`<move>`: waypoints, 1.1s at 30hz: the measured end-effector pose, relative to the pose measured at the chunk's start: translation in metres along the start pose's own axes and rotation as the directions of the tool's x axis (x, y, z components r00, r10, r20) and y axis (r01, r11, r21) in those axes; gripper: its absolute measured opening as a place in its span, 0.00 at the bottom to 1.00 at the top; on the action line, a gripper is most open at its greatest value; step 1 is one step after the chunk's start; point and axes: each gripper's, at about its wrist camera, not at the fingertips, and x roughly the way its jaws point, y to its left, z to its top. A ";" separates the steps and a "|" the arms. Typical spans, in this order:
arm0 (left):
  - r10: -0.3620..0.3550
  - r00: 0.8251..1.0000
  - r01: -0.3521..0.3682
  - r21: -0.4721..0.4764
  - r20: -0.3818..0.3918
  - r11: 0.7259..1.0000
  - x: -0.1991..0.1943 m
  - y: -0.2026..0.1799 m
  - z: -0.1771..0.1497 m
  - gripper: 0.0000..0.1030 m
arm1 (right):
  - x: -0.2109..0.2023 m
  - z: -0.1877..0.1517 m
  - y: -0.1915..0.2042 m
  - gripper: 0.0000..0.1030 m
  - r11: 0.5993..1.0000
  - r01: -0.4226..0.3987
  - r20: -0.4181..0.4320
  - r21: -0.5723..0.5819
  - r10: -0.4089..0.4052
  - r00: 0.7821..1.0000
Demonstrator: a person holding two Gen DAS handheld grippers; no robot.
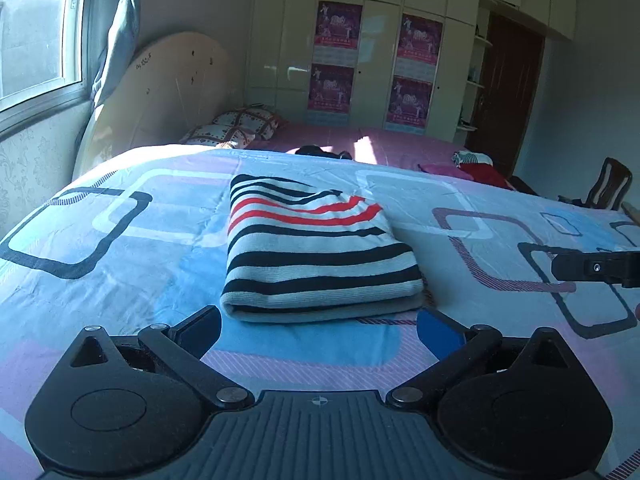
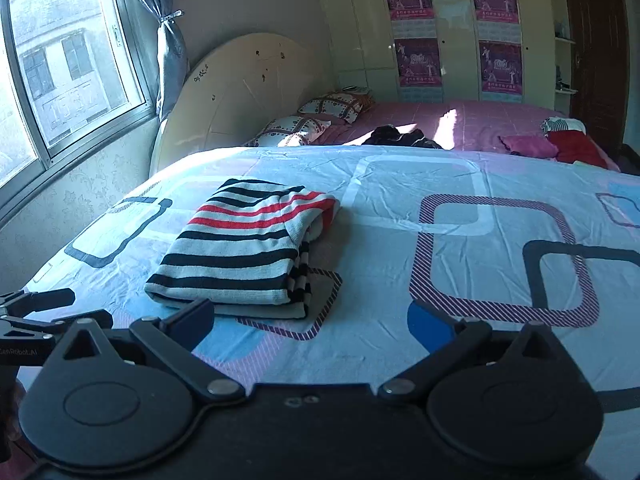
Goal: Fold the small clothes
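Striped top (image 1: 320, 256) folded into compact rectangle, lying flat on patterned sheet (image 1: 120, 264) of bed, fold edge toward cameras. Left gripper (image 1: 318, 326) just short of top's near edge, jaws spread wide, nothing between them, not touching top. Right gripper (image 2: 312, 320) to right of top, jaws likewise released and empty. Pillows (image 2: 316, 120) at headboard (image 2: 240, 92); loose clothes (image 2: 560, 140) on far pink cover

Both wrist cams low over bedsheet (image 1: 120, 264), fwd toward wardrobe (image 2: 360, 20); shared: striped garment (image 1: 320, 256), L nearer.
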 end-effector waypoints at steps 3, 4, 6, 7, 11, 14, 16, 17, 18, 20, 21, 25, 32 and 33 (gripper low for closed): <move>0.003 0.999 -0.003 0.007 0.051 1.000 -0.041 -0.016 -0.012 1.00 | -0.043 -0.018 0.010 1.00 0.999 0.047 0.026 -0.017 -0.046 0.999; 0.002 0.998 -0.002 0.009 0.058 1.000 -0.053 -0.021 -0.017 1.00 | -0.057 -0.025 0.014 1.00 0.998 0.058 0.040 -0.022 -0.057 0.998; -0.003 0.998 0.003 -0.006 0.065 1.000 -0.080 -0.030 -0.027 1.00 | -0.086 -0.038 0.020 1.00 0.996 0.088 0.066 -0.026 -0.086 0.994; -0.007 0.997 0.008 -0.010 0.072 1.000 -0.093 -0.034 -0.031 1.00 | -0.098 -0.044 0.023 1.00 0.995 0.100 0.080 -0.028 -0.098 0.992; -0.012 0.995 0.013 -0.006 0.094 1.000 -0.141 -0.046 -0.049 1.00 | -0.142 -0.065 0.030 1.00 0.990 0.138 0.111 -0.031 -0.134 0.985; -0.008 0.995 0.009 -0.003 0.102 1.000 -0.169 -0.052 -0.058 1.00 | -0.163 -0.078 0.033 1.00 0.992 0.127 0.115 -0.025 -0.123 0.986; -0.022 0.994 0.022 -0.005 0.112 1.000 -0.183 -0.053 -0.060 1.00 | -0.174 -0.085 0.038 1.00 0.991 0.129 0.124 -0.034 -0.124 0.984; -0.024 0.992 0.025 0.000 0.120 1.000 -0.191 -0.056 -0.062 1.00 | -0.178 -0.088 0.041 1.00 0.991 0.130 0.130 -0.038 -0.124 0.984; -0.027 0.992 0.026 0.011 0.126 1.000 -0.195 -0.059 -0.062 1.00 | -0.180 -0.090 0.043 1.00 0.991 0.130 0.134 -0.042 -0.123 0.983; -0.021 0.991 0.018 0.029 0.134 0.999 -0.202 -0.062 -0.061 1.00 | -0.183 -0.091 0.048 1.00 0.990 0.135 0.139 -0.047 -0.127 0.982; -0.020 0.990 0.016 0.033 0.141 0.999 -0.205 -0.063 -0.061 1.00 | -0.186 -0.092 0.050 1.00 0.989 0.137 0.147 -0.054 -0.128 0.981; -0.035 0.987 0.030 0.033 0.158 0.999 -0.211 -0.067 -0.057 1.00 | -0.191 -0.091 0.055 1.00 0.983 0.164 0.182 -0.076 -0.149 0.972; -0.033 0.983 0.028 0.030 0.180 0.999 -0.212 -0.071 -0.054 1.00 | -0.198 -0.083 0.053 1.00 0.981 0.173 0.206 -0.082 -0.154 0.966; -0.033 0.983 0.027 0.032 0.180 0.999 -0.211 -0.072 -0.054 1.00 | -0.198 -0.082 0.052 1.00 0.981 0.177 0.203 -0.080 -0.157 0.966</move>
